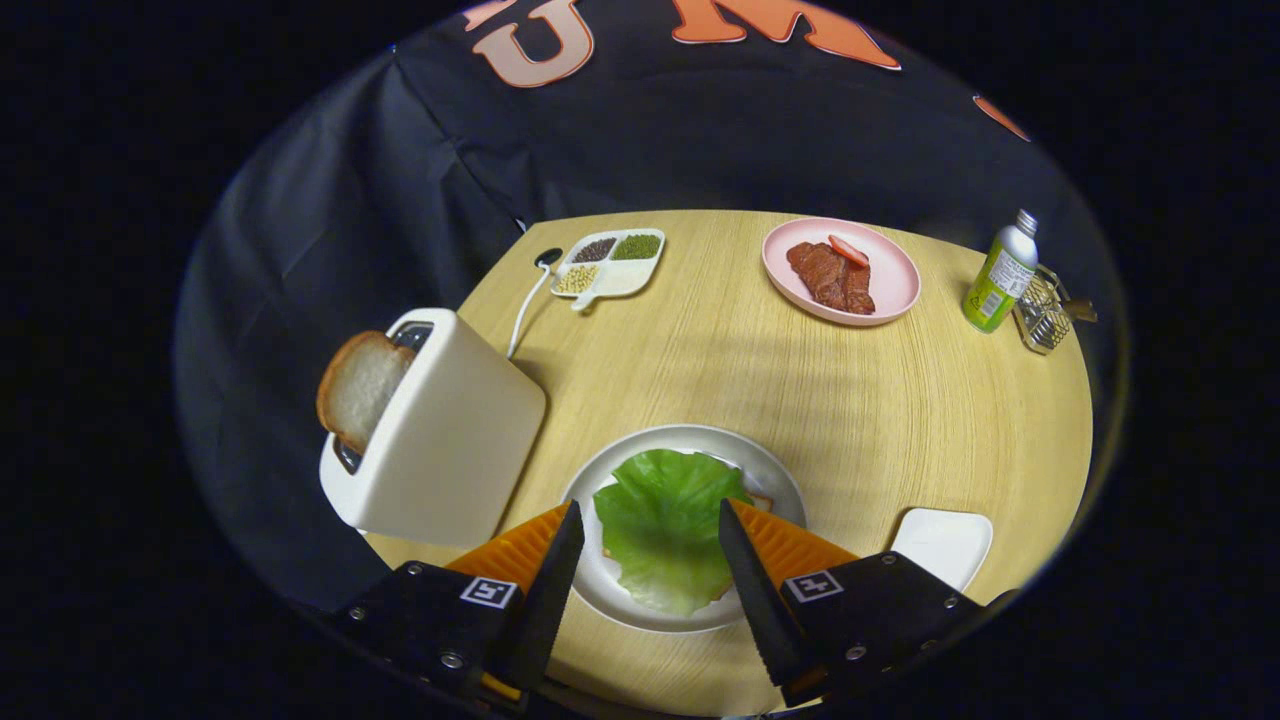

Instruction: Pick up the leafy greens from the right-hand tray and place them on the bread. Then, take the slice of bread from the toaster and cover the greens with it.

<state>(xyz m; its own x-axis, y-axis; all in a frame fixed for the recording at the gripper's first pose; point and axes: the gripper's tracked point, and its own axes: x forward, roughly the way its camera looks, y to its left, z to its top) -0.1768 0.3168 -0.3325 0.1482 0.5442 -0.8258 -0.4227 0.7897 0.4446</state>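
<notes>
Pale wood-grain laminate forms the round table (880,420), its surface streaked with fine lines; we list what stands on it.

Item one: a round white plate (775,475), glossy, just ahead of our fingers. On it lie the greens (660,525), a broad crinkled leaf with ruffled edges, spread flat over the bread (762,502), of which we see only a pale crust corner beside the leaf.

Item two: the gripper (647,520), its two tapered, ridged fingers spread wide apart to either side of the leaf, holding nothing. Whether they touch the plate we cannot tell.

Item three: a smooth, boxy white toaster (440,440), rounded at the corners, just beside the plate. A slice (358,388) with brown crust and porous crumb stands up out of its slot. A white cord (525,305) runs from behind it.

Item four: a small white tray (940,545), squarish with soft corners, near the plate on the other side.

Item five, far side: a divided white dish (610,265) holding grains in dark, green and pale lots; a round pink plate (885,275) bearing reddish, grainy slabs of meat (830,277) and a red slice on top; a green-labelled bottle (1000,272) with a metal cap; a wire basket (1043,312) just beside it.
</notes>
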